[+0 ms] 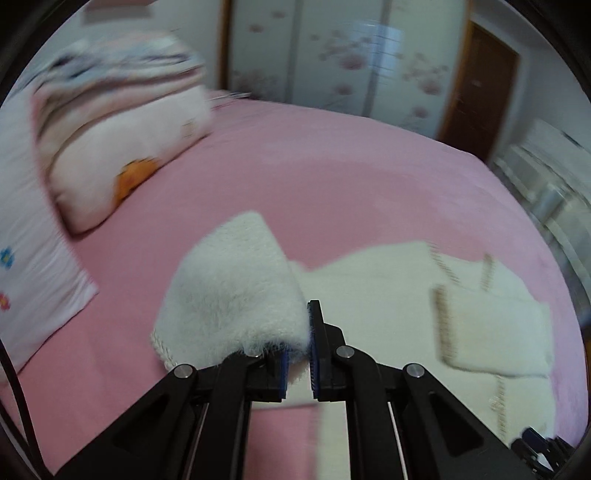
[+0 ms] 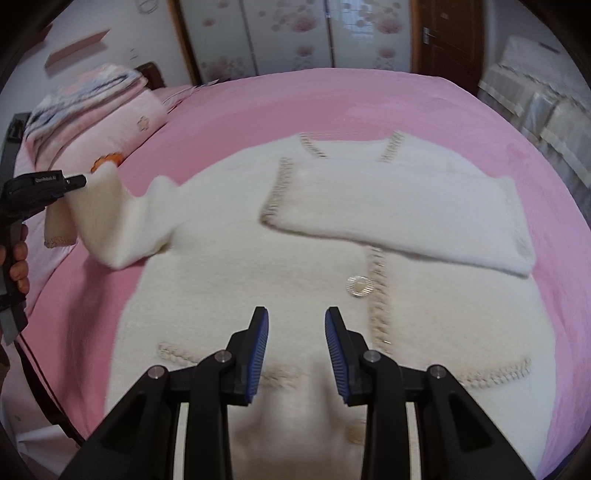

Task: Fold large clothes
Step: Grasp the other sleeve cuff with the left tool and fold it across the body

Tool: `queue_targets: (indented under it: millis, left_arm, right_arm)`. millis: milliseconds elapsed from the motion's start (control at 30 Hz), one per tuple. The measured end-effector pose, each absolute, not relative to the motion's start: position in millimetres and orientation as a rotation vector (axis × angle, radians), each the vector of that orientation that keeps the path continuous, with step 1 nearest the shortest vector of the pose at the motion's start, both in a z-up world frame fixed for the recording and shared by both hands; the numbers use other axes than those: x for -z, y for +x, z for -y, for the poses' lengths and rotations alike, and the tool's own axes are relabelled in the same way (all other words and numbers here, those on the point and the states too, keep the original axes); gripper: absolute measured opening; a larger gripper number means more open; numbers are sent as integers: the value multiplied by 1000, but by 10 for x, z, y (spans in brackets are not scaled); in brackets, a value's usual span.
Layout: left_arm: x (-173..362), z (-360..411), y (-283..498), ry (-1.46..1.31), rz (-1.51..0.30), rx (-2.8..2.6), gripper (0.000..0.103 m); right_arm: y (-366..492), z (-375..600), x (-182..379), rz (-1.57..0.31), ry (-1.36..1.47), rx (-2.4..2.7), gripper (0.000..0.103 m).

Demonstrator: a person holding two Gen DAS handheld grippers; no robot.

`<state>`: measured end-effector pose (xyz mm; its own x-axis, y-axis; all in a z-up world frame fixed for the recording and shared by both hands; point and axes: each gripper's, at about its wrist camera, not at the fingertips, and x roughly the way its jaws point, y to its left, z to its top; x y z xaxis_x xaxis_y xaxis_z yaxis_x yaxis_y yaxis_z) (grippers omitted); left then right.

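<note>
On the pink bed (image 2: 424, 96) the white cardigan (image 2: 258, 280) has one sleeve folded across its chest, the left gripper (image 1: 299, 354) clamps the other sleeve (image 1: 236, 288) aloft, and the right gripper (image 2: 297, 354) hovers part-open, empty; body folds remain.

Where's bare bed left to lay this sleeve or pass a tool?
Bare pink sheet lies between the cardigan collar and the wardrobe, and along the right edge. The left sleeve, held up by the left tool, crosses the strip by the pillows: crowded there. The right tool hangs open over the hem.
</note>
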<state>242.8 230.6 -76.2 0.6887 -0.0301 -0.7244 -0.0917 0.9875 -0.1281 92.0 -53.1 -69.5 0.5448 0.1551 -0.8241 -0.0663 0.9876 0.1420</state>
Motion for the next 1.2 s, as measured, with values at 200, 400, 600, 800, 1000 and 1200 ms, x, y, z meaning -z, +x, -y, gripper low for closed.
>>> queue_targets:
  millis: [200, 400, 600, 800, 1000, 1200]
  left_arm:
    - [1042, -1066, 2546, -30, -859, 169, 10]
    - [1568, -155, 2524, 44, -1015, 305, 49]
    - [1601, -131, 2290, 8, -997, 366, 66]
    - [1380, -277, 1750, -107, -946, 421, 68]
    - [1312, -1015, 1311, -151, -888, 140, 71]
    - [1396, -1627, 1152, -176, -918, -90, 71]
  right_arm:
    - [779, 1072, 841, -1005, 157, -82, 32]
    - [698, 1577, 1004, -1041, 199, -40, 32]
    - [693, 1816, 1111, -1059, 220, -34, 32]
    - [855, 1625, 992, -1019, 220, -110, 32]
    - [1094, 1032, 698, -950, 110, -232, 46]
    - [1250, 338, 538, -892, -6, -324, 54]
